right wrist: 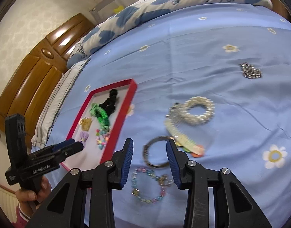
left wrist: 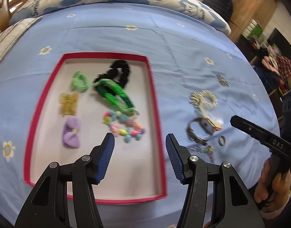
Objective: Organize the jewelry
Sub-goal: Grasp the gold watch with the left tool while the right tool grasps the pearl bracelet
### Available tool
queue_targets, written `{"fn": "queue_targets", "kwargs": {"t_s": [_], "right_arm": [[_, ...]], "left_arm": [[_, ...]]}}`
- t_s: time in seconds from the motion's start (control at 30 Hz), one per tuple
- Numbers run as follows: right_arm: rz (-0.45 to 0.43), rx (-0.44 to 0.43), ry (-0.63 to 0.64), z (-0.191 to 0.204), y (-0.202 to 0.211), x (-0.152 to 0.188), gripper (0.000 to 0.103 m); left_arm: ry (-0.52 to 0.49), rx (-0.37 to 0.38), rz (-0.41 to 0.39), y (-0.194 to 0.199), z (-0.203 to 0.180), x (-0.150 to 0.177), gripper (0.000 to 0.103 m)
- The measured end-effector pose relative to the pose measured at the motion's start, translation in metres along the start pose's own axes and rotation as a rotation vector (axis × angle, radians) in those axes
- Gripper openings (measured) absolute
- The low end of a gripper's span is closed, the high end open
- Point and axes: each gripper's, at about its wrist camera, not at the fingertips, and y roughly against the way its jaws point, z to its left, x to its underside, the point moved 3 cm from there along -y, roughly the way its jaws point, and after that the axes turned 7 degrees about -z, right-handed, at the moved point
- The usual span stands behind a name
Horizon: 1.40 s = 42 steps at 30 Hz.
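Directly below right gripper [right wrist: 149, 151], beaded bracelet [right wrist: 149, 187]

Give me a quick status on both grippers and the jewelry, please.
Left gripper and right gripper open, empty. Red tray partly filled; bangle and bead bracelet on the bedsheet. Nothing blocking.

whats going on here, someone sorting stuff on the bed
A person holds a two-finger gripper in each hand over a light blue flowered bedsheet, sorting jewelry into a shallow red-rimmed tray. The tray already holds a black scrunchie, a green braided band, a purple bow and a pastel bead bracelet. A silver bangle, a pearly ring-shaped scrunchie and a colourful charm bracelet lie on the sheet. The left gripper and right gripper are both open and empty.
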Motion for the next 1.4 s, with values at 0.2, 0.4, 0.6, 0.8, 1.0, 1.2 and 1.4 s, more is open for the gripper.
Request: {"fn": "queue_targets", "kwargs": {"t_s": [0.2, 0.4, 0.6, 0.8, 1.0, 1.2, 1.4], "right_arm": [[-0.017, 0.044, -0.044, -0.033, 0.014, 0.003, 0.041], [-0.025, 0.075, -0.083, -0.057, 0.019, 0.004, 0.041], [-0.02, 0.081, -0.097, -0.069, 0.013, 0.001, 0.041], [-0.008, 0.087, -0.092, -0.075, 0.001, -0.007, 0.041], [0.005, 0.095, -0.085, -0.08, -0.017, -0.022, 0.041], [0.031, 0.102, -0.058, -0.083, -0.038, -0.033, 0.041], [0.074, 0.118, -0.036, -0.089, -0.062, -0.037, 0.04]], "left_arm": [[-0.035, 0.032, 0.023, -0.008, -0.026, 0.001, 0.055], [-0.078, 0.039, 0.04, -0.018, -0.047, -0.001, 0.055], [-0.113, 0.046, 0.072, -0.032, -0.062, -0.003, 0.055], [-0.161, 0.046, 0.107, -0.049, -0.075, -0.004, 0.055], [-0.189, 0.027, 0.128, -0.067, -0.083, -0.004, 0.055], [-0.207, 0.031, 0.144, -0.082, -0.089, -0.003, 0.055], [-0.234, 0.024, 0.18, -0.101, -0.094, 0.001, 0.043]]}}
